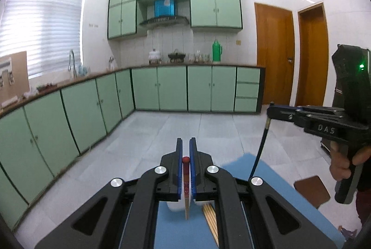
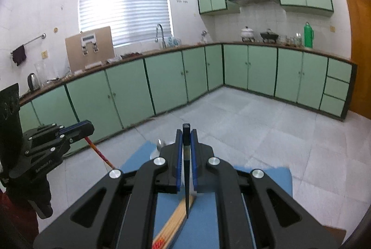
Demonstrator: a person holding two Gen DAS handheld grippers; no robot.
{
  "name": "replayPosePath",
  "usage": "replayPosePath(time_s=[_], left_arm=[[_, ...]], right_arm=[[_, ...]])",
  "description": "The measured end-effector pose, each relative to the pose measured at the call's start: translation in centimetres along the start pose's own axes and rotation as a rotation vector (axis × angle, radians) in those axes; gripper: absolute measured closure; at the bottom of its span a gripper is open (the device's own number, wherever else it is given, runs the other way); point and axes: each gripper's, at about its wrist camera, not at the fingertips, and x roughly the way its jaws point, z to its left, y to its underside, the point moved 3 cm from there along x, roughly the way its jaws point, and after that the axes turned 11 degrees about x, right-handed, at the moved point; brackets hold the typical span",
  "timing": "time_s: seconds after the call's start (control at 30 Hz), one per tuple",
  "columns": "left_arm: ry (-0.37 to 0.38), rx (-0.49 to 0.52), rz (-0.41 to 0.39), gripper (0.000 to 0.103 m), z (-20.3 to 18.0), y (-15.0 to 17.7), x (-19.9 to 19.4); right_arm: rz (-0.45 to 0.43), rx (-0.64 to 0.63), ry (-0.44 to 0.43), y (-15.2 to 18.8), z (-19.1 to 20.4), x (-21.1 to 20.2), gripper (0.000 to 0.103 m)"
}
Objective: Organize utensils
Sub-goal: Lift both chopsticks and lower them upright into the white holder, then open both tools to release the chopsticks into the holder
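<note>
The left gripper (image 1: 186, 144) jaws are clamped on a red-tipped chopstick (image 1: 186, 181), held near its red knob end; the shaft hangs down between the blue pads toward the blue mat (image 1: 180, 230). In the right wrist view the same chopstick (image 2: 98, 151) is seen slanting down and to the right from the left gripper (image 2: 89, 126). The right gripper (image 2: 186, 140) jaws are clamped on a black chopstick (image 2: 186, 170), gripped near its square top, with the pointed tip hanging just above the mat (image 2: 204, 225). From the left wrist view the right gripper (image 1: 270, 111) is seen at the right with the black chopstick (image 1: 260, 144) dangling from its tip, and the hand (image 1: 343, 163) is wrapped around the handle.

A bundle of light wooden chopsticks (image 2: 176, 218) is laid on the mat below the right gripper, with red ends nearest the camera; part of it (image 1: 209, 216) is seen below the left gripper, just right of a white object (image 1: 176, 205), identity unclear. A metallic item (image 2: 160, 144) is seen at the far edge of the mat, blurred. A brown stool top (image 1: 311, 191) is seen right of the mat. Green cabinets (image 1: 174, 88) are set along the far wall, with a green thermos (image 1: 216, 50) on the counter.
</note>
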Motion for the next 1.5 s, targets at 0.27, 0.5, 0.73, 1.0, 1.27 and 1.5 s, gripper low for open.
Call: replayPosePath(time_s=[0.27, 0.5, 0.73, 1.0, 1.27, 1.5], left_arm=[[-0.038, 0.024, -0.118, 0.098, 1.1, -4.7, 1.6], [-0.055, -0.008, -0.099, 0.098, 1.9, -3.2, 7.5], [-0.024, -0.038, -0.002, 0.095, 2.3, 0.3, 12.0], [-0.063, -0.05, 0.03, 0.055, 2.6, 2.7, 9.2], [-0.06, -0.045, 0.098, 0.034, -0.3, 7.2, 4.7], [-0.034, -0.084, 0.255, 0.032, -4.5, 15.2, 2.9]], right_arm=[[-0.129, 0.022, -0.024, -5.9, -0.4, 2.6, 0.097], [-0.068, 0.005, 0.045, -4.7, -2.0, 8.8, 0.097], [0.057, 0.005, 0.067, -1.2, -2.9, 12.3, 0.093], [-0.004, 0.031, 0.127, 1.0, -3.6, 8.8, 0.053], [-0.052, 0.056, 0.204, 6.9, -4.6, 3.4, 0.014], [0.071, 0.077, 0.266, 16.2, -4.7, 2.0, 0.014]])
